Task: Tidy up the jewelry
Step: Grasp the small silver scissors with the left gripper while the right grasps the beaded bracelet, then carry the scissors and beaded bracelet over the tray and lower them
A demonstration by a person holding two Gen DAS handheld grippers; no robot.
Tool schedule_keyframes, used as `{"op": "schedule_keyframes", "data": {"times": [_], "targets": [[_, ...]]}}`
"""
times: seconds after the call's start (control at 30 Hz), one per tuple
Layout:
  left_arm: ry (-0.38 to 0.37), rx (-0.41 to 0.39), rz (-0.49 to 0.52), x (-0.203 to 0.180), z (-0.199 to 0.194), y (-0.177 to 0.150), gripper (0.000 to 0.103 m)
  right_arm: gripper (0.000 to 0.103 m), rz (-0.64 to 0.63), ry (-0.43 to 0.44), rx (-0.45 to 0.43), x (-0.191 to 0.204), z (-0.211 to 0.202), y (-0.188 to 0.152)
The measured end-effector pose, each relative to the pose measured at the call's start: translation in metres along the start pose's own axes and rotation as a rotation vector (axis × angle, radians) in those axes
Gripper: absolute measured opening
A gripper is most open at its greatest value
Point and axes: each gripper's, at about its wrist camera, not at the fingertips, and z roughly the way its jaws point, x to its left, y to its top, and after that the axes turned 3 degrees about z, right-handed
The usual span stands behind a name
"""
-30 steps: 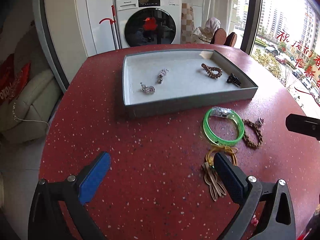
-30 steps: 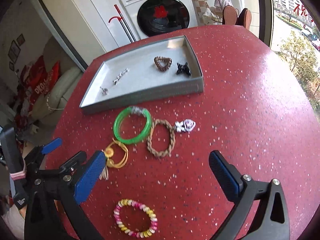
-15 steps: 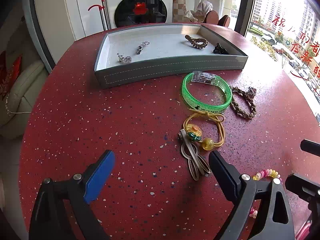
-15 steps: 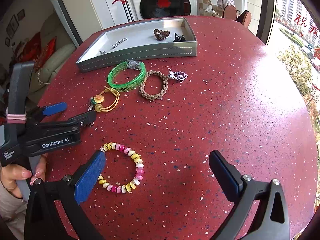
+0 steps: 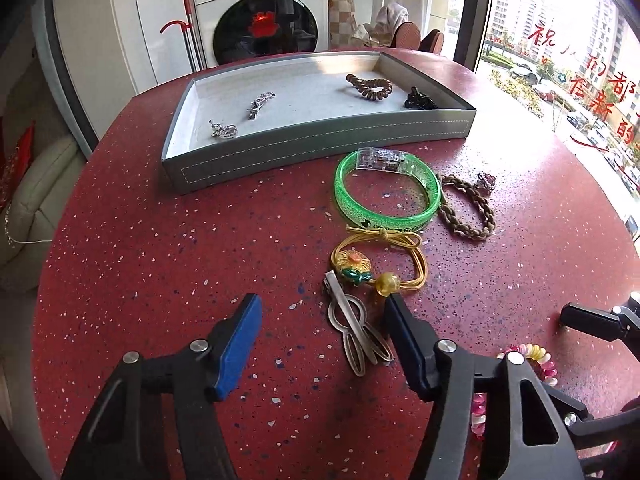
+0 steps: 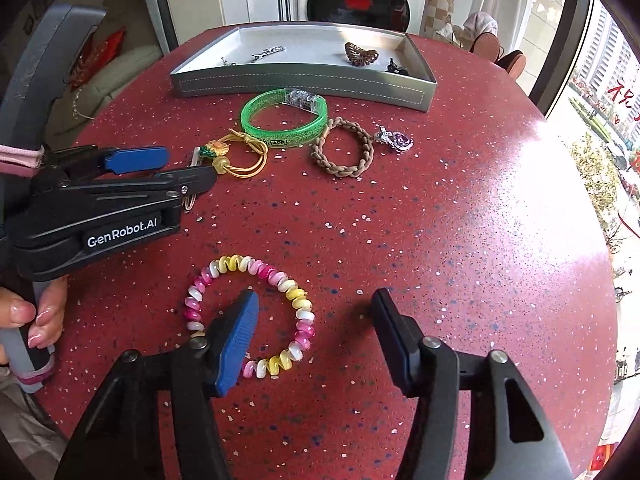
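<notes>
Two grippers released | left gripper (image 5: pixel 322 312) straddles silver hairclip (image 5: pixel 354 330) | right gripper (image 6: pixel 314 308) straddles beaded bracelet (image 6: pixel 298 312)

Red speckled table (image 6: pixel 440 208), grey tray (image 5: pixel 320 140), green glitter bangle (image 5: pixel 386 192), pink-yellow-white spiral bracelet (image 6: pixel 250 316)

Bright daylight comes in from the window (image 5: pixel 560 80) on the right side. It looks washed out and very white there. The red surface (image 6: pixel 540 184) has a big shiny glare spot near it. Small soft shadows lie under the pink and yellow bracelet (image 6: pixel 250 316). Both pictures are sharp in the middle. The edges bend round and turn dark at the corners.
</notes>
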Motion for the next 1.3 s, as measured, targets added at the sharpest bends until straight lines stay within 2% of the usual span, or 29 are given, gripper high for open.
{"op": "schedule_keyframes", "data": {"times": [0.07,0.13,0.2,0.27,0.3,0.5,0.83,1.1,1.3], "targets": [[-0.010,-0.002,0.011,-0.002,-0.001,0.000,0.068,0.051,-0.011,0.005,0.002,0.002,-0.001,0.000],[-0.016,-0.007,0.028,-0.005,-0.002,0.000,0.046,0.043,-0.017,0.014,0.003,0.005,-0.001,0.000],[-0.025,-0.006,0.039,-0.006,-0.003,-0.001,0.037,0.021,-0.023,0.012,0.000,0.008,-0.002,0.000],[-0.035,-0.005,0.038,-0.005,-0.003,-0.001,0.037,0.012,-0.020,0.019,0.004,0.008,-0.002,0.001],[-0.044,-0.004,0.034,-0.004,-0.004,-0.001,0.037,0.011,-0.015,0.022,0.004,0.008,-0.002,0.002],[-0.077,-0.022,0.002,0.006,-0.012,-0.004,0.037,0.010,0.040,0.045,-0.012,-0.004,-0.007,0.003],[-0.091,-0.064,-0.036,0.023,-0.034,-0.001,0.037,0.010,0.141,0.101,-0.060,-0.028,-0.023,0.020],[-0.095,-0.109,-0.050,0.033,-0.049,0.016,0.037,0.010,0.175,0.130,-0.112,-0.041,-0.036,0.052],[-0.085,-0.141,-0.056,0.045,-0.053,0.039,0.037,0.010,0.209,0.154,-0.137,-0.049,-0.036,0.089]]}}
